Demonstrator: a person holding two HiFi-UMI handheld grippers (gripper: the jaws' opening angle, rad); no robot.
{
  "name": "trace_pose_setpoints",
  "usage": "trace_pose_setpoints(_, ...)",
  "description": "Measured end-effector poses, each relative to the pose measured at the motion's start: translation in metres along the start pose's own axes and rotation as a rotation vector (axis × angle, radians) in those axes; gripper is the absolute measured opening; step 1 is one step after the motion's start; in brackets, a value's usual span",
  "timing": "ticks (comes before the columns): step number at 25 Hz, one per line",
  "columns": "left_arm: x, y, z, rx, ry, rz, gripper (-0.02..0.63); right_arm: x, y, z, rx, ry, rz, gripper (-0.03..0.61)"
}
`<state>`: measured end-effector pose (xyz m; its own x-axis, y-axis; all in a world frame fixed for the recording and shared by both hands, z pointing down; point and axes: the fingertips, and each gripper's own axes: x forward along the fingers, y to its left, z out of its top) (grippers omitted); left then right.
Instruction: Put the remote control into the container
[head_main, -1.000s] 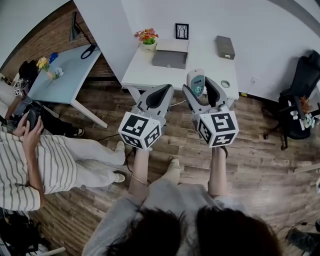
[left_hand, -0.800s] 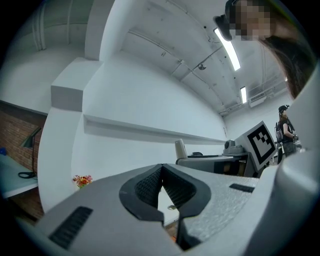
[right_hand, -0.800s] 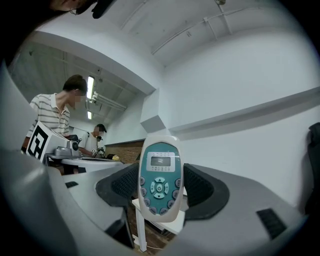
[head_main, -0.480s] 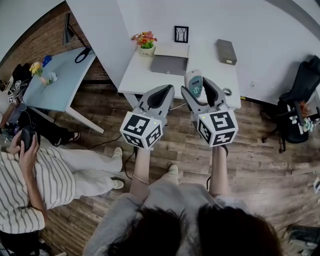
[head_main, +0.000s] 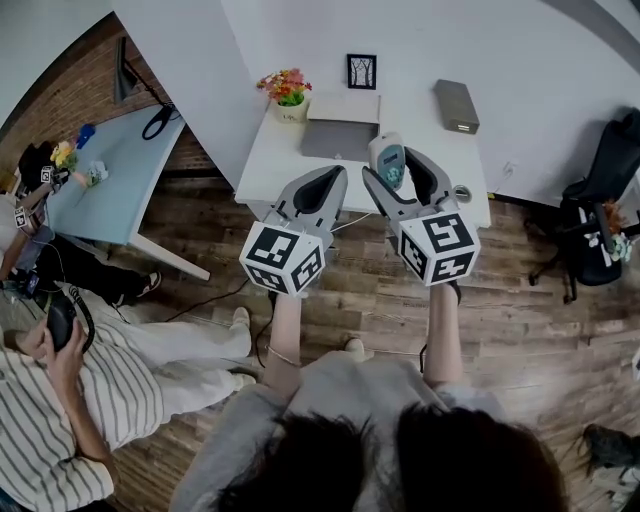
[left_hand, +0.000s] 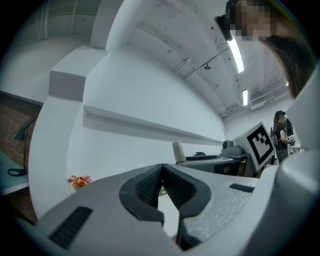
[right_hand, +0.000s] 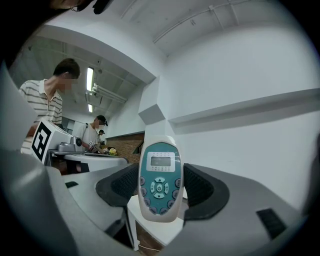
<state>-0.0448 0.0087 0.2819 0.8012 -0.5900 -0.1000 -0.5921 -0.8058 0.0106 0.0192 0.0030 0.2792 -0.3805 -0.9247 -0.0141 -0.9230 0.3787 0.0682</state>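
The remote control is white with a teal button face and stands upright between the jaws of my right gripper, which is shut on it. In the right gripper view the remote fills the middle, screen upward, with the dark pads pressed on both its sides. My left gripper hangs beside it, shut with nothing in it; its pads meet at the top. Both hover over the near edge of a white table. A grey tray and a grey box lie on that table.
A flower pot and a small picture frame stand at the table's back by the white wall. A pale blue table is at left, a person in a striped shirt sits lower left, and a black office chair is at right.
The white table has drawn slightly nearer under both grippers. The striped-shirt person has shifted down and left in the view. The right gripper's hold on the remote is unchanged.
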Motion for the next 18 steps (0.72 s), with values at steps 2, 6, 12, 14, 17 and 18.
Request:
trace_pose_setpoints(2,0.005,0.005,-0.002,0.0,-0.002,-0.005,0.003,0.004,-0.001,-0.003,0.005,-0.002,-0.003,0.278)
trace_pose_setpoints(6,0.018,0.016,-0.009,-0.002,0.011,-0.018,0.003,0.017,-0.012,-0.011,0.012,0.008,-0.014,0.278)
trace_pose_setpoints(12,0.03,0.036,-0.02,-0.022,0.025,-0.012,0.003,0.037,-0.025,-0.021,0.027,0.027,-0.019,0.278)
trace_pose_setpoints(14,0.036,0.042,-0.023,-0.027,0.03,-0.009,0.003,0.045,-0.03,-0.024,0.03,0.033,-0.02,0.279)
trace_pose_setpoints(17,0.047,0.055,-0.027,-0.03,0.033,0.001,0.003,0.06,-0.041,-0.025,0.029,0.034,-0.013,0.279)
trace_pose_setpoints(18,0.052,0.06,-0.029,-0.031,0.035,0.005,0.003,0.066,-0.045,-0.026,0.029,0.034,-0.011,0.278)
